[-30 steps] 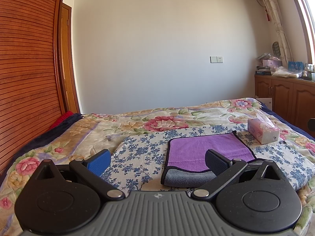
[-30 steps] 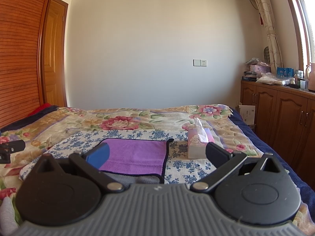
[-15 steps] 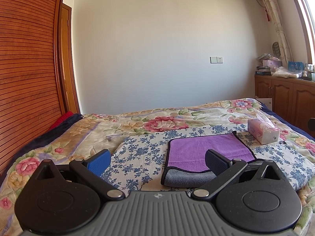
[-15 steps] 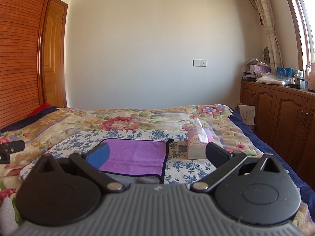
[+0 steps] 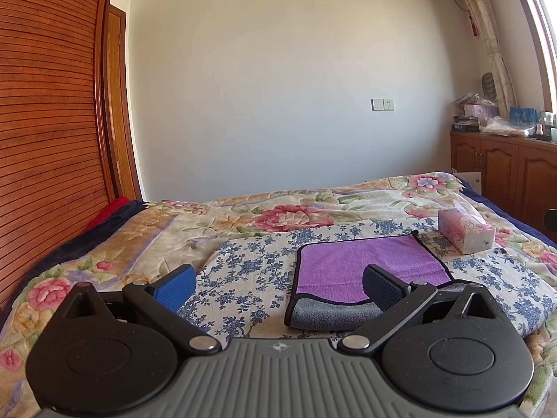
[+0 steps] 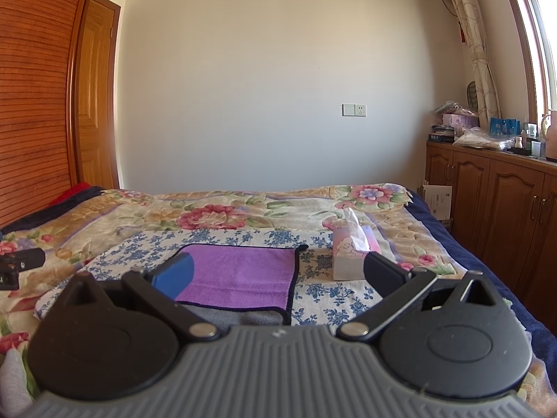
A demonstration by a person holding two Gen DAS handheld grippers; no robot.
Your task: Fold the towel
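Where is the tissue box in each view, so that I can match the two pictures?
Left wrist: tissue box at far right, beyond the towel's right corner.
Right wrist: tissue box right of centre, beside the towel.
Shared landmark: wall socket.

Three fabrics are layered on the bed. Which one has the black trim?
The purple towel, topmost of the three. Its edge is bound in black and its underside is grey; the blue-flowered cloth beneath and the pink-flowered quilt have neither.

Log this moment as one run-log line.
left tool: open, empty | right tool: open, empty | purple towel: folded on bed | tissue box: beside towel
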